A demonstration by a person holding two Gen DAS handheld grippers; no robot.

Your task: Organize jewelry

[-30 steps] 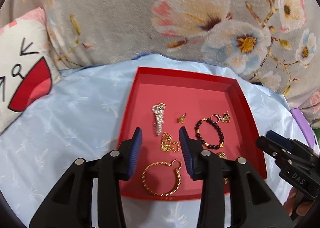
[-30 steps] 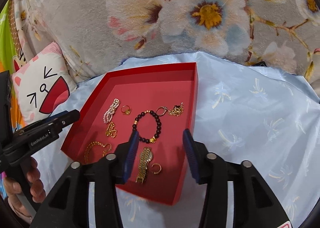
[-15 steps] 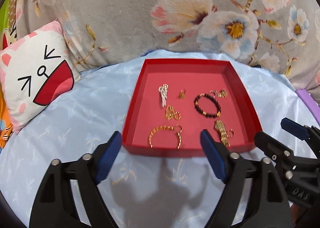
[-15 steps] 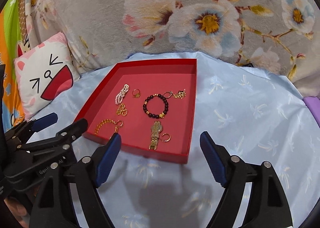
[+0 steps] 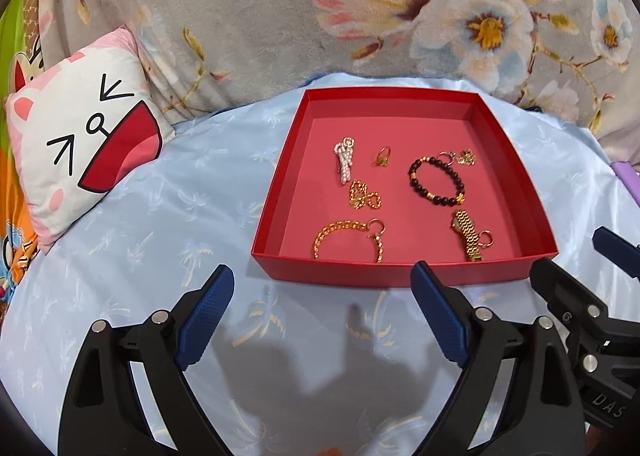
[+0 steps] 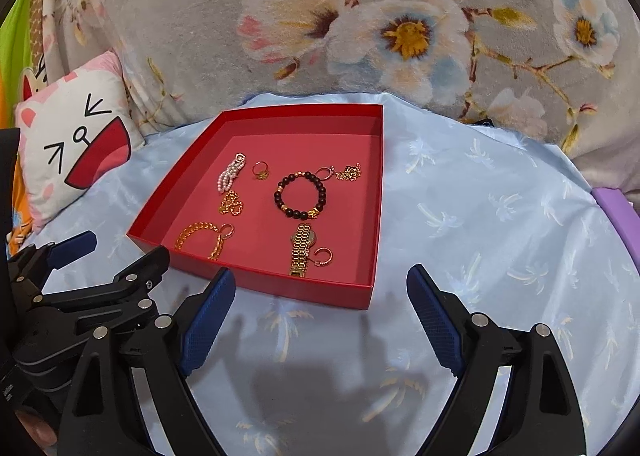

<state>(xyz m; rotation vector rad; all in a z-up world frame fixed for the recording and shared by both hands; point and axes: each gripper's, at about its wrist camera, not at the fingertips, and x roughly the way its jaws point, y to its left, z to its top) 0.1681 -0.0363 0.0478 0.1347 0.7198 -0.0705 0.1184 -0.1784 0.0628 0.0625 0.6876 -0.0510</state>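
Left hand-held gripper: released, jaws spread wide, nothing between them; held above the blue sheet, near the front wall of the red tray.
Right hand-held gripper: released, jaws spread wide, nothing between them; also above the blue sheet, at the tray's front right corner.
Red tray: rests flat on the blue sheet; holds all the jewelry.
Pearl piece: back left of the tray floor.
Gold ring: just right of the pearl piece.
Small gold chain: bunched, in front of the pearl piece.
Gold chain bracelet: front left, near the front wall.
Dark bead bracelet: right half of the tray, lying in an open loop.
Gold watch: front right, with a small hoop touching its side.
Cat-face pillow: left of the tray, well apart.
Floral blanket: behind the tray.
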